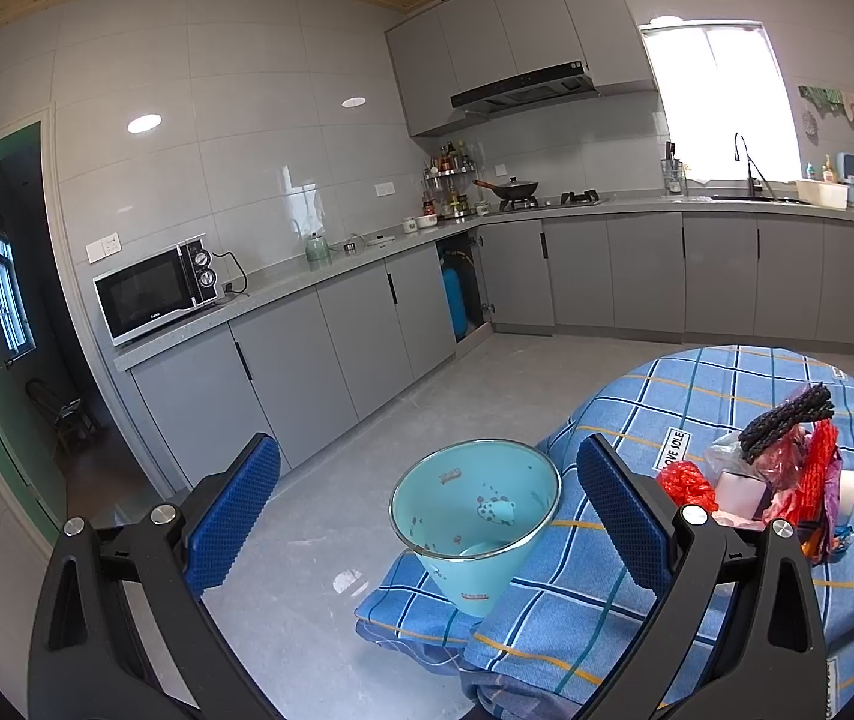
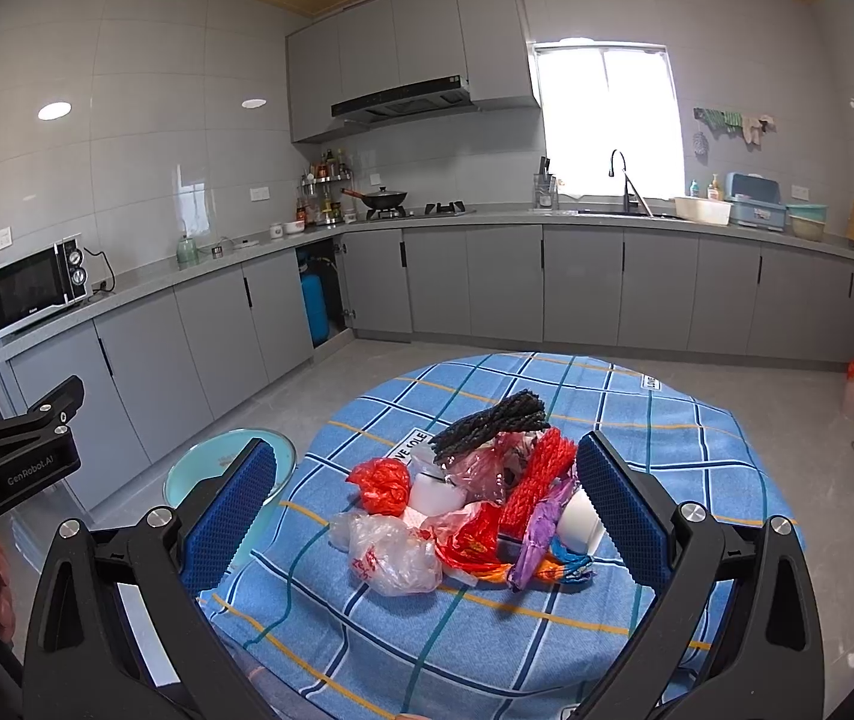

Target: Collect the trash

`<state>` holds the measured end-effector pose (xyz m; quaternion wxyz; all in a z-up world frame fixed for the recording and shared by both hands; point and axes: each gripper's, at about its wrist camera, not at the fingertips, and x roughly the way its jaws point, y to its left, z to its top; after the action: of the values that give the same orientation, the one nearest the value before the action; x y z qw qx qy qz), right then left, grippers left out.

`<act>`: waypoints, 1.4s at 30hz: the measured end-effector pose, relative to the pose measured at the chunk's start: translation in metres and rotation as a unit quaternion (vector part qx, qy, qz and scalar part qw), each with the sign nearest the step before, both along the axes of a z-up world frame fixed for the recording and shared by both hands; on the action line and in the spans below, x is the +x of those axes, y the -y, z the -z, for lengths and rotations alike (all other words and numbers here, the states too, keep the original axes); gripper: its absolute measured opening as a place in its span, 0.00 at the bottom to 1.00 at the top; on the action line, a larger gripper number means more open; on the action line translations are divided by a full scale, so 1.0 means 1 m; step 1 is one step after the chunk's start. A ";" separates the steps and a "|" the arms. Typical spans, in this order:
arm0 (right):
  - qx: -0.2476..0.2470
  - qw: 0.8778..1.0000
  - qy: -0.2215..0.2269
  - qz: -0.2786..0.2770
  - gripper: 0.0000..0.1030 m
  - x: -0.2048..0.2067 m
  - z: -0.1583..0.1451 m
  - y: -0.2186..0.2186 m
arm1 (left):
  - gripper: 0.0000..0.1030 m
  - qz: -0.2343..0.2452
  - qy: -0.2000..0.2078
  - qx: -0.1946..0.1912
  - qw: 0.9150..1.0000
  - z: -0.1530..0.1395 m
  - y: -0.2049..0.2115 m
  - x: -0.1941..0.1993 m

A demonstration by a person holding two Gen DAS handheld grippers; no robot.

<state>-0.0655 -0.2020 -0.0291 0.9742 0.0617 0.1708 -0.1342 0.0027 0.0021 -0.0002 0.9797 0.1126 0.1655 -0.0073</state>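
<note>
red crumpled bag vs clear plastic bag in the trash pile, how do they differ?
Colour: the red crumpled bag is opaque bright red; the clear plastic bag is see-through with red print.
Size: the red one is a tight small ball; the clear one looks larger and looser.
Place: in the right wrist view the red one sits farther back, the clear one at the pile's near edge.
Shared: both are crumpled and lie on the blue checked tablecloth, and no claw holds either.

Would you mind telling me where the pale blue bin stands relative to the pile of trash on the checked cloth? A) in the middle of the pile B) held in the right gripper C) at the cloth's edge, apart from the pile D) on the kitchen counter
C: the pale blue bin sits at the edge of the checked cloth, with bare cloth between it and the pile of trash.
</note>
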 end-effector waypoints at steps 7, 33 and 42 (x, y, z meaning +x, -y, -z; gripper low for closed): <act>0.000 1.000 0.002 0.001 0.96 -0.001 0.000 0.001 | 0.95 0.000 0.000 0.000 1.000 0.000 0.000 -0.001; -0.019 0.998 0.015 0.056 0.96 0.004 0.015 0.019 | 0.95 0.022 -0.011 0.004 1.000 0.011 0.010 0.005; -0.006 0.995 0.005 0.100 0.96 0.017 0.049 0.052 | 0.95 0.065 -0.045 0.017 0.997 0.055 0.043 0.025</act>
<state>-0.0484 -0.2540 -0.0786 0.9571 0.0731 0.1580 -0.2317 0.0277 -0.0410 -0.0551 0.9666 0.1393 0.2020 -0.0736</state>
